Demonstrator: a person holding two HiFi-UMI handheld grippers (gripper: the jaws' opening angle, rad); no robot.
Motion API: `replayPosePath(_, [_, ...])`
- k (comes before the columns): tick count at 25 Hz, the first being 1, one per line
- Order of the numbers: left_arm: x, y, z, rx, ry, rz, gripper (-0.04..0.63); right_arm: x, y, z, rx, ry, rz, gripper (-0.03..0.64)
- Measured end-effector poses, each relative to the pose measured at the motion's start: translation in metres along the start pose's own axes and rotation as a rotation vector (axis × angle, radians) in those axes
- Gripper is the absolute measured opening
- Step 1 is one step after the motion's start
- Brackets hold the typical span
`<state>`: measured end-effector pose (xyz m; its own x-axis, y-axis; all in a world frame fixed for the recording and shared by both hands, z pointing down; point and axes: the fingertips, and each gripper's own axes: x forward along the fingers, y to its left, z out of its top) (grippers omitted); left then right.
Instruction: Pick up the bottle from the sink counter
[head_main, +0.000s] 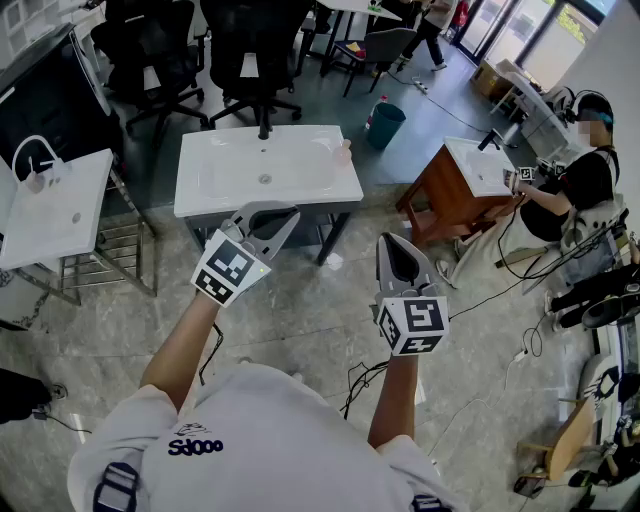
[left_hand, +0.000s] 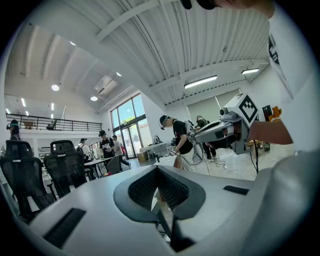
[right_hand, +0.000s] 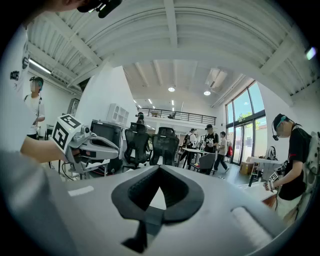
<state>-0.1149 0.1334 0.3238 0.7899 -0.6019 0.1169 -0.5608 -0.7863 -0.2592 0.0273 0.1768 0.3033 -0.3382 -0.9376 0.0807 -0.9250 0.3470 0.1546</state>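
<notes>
Small pale-pink bottle (head_main: 344, 152) stood upright nr the right edge of the white rectangular sink counter (head_main: 215, 190), untouched, so the pickup hadn't begun. Left gripper (head_main: 288, 218) hung just in front of the counter's near edge, jaws pressed together on nothing; right gripper (head_main: 388, 245) was further back over the grey stone-look floor (head_main: 300, 310), well apart from the bottle, jaws likewise together & empty. Left to do, by my read: spread one gripper's jaws, reach over the counter, pinch the bottle, lift.
</notes>
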Motion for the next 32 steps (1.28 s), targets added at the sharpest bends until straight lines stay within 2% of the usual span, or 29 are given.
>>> replayPosePath(15, [0.015,0.001,-0.004,0.001,0.008,0.016,0.000,0.000,-0.021,-0.008,0.046,-0.027,-0.006,0.011])
replayPosePath(22, [0.026,-0.003,0.009,0.014,0.003,0.069,0.000,-0.007,-0.047,-0.007,0.040,-0.041,-0.019,0.011])
replayPosePath(27, [0.036,-0.024,0.006,-0.008,0.038,0.048,0.000,-0.014,-0.057,-0.006,0.043,-0.079,0.020,0.011])
replayPosePath(32, [0.047,-0.046,0.007,-0.050,0.062,0.027,0.000,-0.020,-0.064,-0.014,0.068,-0.069,0.066,0.011])
